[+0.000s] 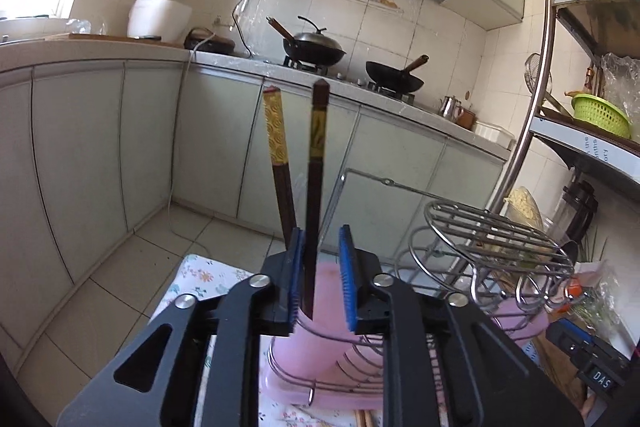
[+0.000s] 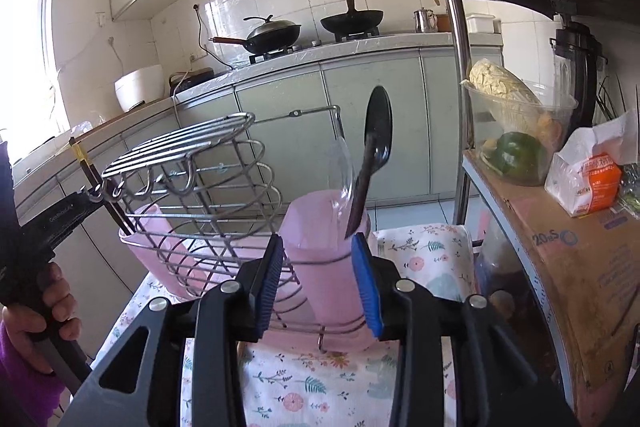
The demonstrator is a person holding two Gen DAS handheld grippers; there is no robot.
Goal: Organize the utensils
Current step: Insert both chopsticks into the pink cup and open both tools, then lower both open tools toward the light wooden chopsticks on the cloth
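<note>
A wire utensil rack (image 2: 188,183) holds pink cups on a floral cloth. In the left wrist view two dark chopsticks (image 1: 314,187) with gold bands stand upright in a pink cup (image 1: 316,355). My left gripper (image 1: 322,283) is open around them; one chopstick leans on the left pad. In the right wrist view a black spoon (image 2: 374,151) and a clear spoon (image 2: 342,175) stand in another pink cup (image 2: 324,259). My right gripper (image 2: 320,287) is open, its pads on either side of that cup. The chopsticks also show at the far left (image 2: 86,167).
A metal shelf unit (image 2: 560,247) stands close on the right with a bowl of vegetables (image 2: 516,135), a blender and a packet. The kitchen counter with two woks (image 1: 316,47) lies behind. The rack's wire lid (image 1: 492,231) sits beside my left gripper.
</note>
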